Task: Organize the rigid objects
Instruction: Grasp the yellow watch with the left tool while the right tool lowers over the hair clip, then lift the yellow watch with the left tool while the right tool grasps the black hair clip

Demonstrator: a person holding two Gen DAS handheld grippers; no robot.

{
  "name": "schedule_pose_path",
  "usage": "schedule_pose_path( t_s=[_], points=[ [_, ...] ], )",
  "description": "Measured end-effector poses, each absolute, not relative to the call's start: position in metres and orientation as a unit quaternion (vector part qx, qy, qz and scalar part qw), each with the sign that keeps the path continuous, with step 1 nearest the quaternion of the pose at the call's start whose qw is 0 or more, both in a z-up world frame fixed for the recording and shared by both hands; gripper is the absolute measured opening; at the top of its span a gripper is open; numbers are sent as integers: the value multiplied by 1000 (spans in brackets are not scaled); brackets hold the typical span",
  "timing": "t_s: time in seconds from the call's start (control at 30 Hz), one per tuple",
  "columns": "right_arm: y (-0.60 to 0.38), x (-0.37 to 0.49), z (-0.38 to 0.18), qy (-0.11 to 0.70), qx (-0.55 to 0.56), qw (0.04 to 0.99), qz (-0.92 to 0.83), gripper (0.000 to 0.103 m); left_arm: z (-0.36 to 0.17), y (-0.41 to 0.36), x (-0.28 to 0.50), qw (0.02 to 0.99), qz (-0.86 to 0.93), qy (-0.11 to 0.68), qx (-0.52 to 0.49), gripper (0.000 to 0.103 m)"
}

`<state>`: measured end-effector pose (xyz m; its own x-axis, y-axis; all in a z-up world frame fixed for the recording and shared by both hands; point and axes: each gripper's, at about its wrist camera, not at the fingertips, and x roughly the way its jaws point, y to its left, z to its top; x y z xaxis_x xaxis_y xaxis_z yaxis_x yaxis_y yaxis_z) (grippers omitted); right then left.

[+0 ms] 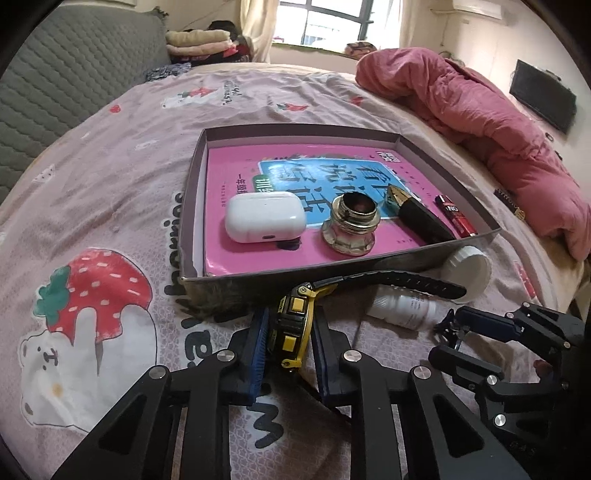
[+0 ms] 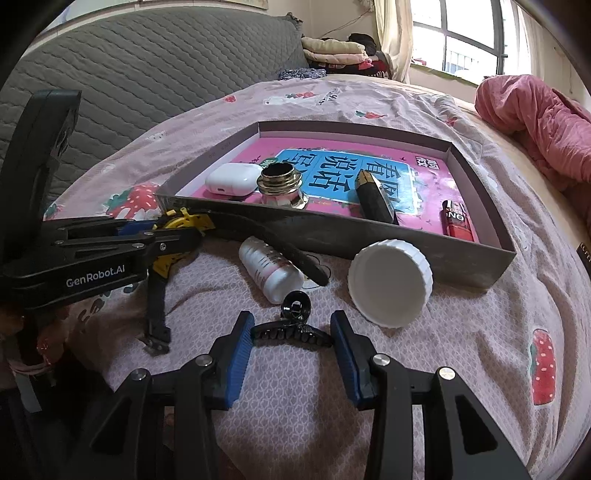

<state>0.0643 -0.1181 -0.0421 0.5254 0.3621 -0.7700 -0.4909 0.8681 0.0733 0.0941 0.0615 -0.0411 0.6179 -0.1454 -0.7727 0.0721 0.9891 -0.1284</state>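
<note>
bedsheet [image 2: 461,332] | left gripper [image 1: 290,332] clamps watch [image 1: 291,325] | right gripper [image 2: 291,347] straddles hair claw [image 2: 291,330]

One watch [image 1: 291,328], one hair claw [image 2: 291,328], two lighters [image 1: 456,218].

A pink bedsheet [image 1: 122,155] printed with strawberries and bears is spread across the bed. A crumpled pink quilt [image 1: 476,122] is heaped along the far edge. Folded clothes [image 2: 334,50] are stacked beside the grey quilted headboard [image 2: 155,62], and a window [image 1: 334,18] is seen behind.
</note>
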Motion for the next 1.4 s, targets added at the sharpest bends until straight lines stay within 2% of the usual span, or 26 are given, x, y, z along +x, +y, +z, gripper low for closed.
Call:
schedule_pose_path(
  t_s=[0.67, 1.1, 1.4],
  points=[
    [-133, 54, -20, 403, -55, 880, 247, 43, -10, 66, 68, 919, -70, 382, -71, 20],
    [-145, 57, 3, 374, -24, 893, 249, 43, 19, 76, 62, 943, -65, 310, -102, 20],
    [-142, 60, 1, 372, -36, 894, 247, 43, 5, 80, 66, 929, -75, 346, -105, 19]
  ],
)
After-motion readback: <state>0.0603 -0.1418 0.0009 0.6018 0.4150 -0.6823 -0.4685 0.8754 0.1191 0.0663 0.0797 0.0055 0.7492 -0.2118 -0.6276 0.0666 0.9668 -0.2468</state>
